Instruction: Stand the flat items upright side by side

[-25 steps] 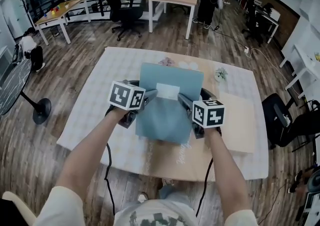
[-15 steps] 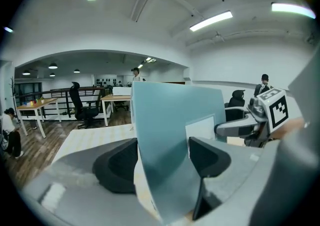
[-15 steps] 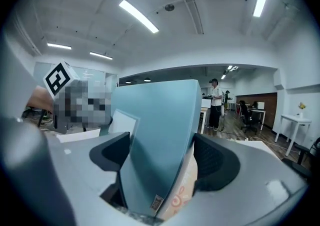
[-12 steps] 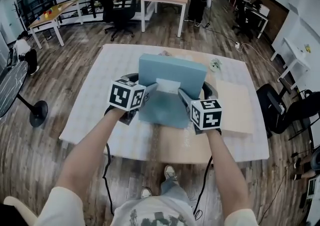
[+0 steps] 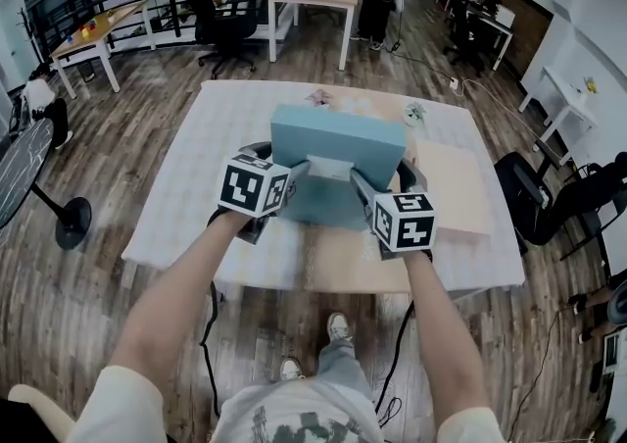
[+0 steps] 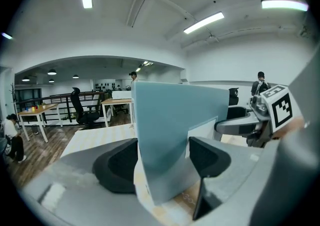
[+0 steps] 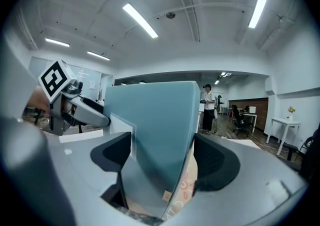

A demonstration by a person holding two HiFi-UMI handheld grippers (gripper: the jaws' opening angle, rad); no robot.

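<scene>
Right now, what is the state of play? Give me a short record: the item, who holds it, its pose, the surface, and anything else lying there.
item: blue flat item, with a white label on its near face
left gripper: shut on the item's left side
right gripper: shut on its right side
pose: tipped up towards upright, face to the person; cannot tell whether its lower edge touches the table
surface: cloth-covered table
also there: tan board lying flat to the right

Open tablecloth left, blue folder centre (upright), tan board right
</scene>
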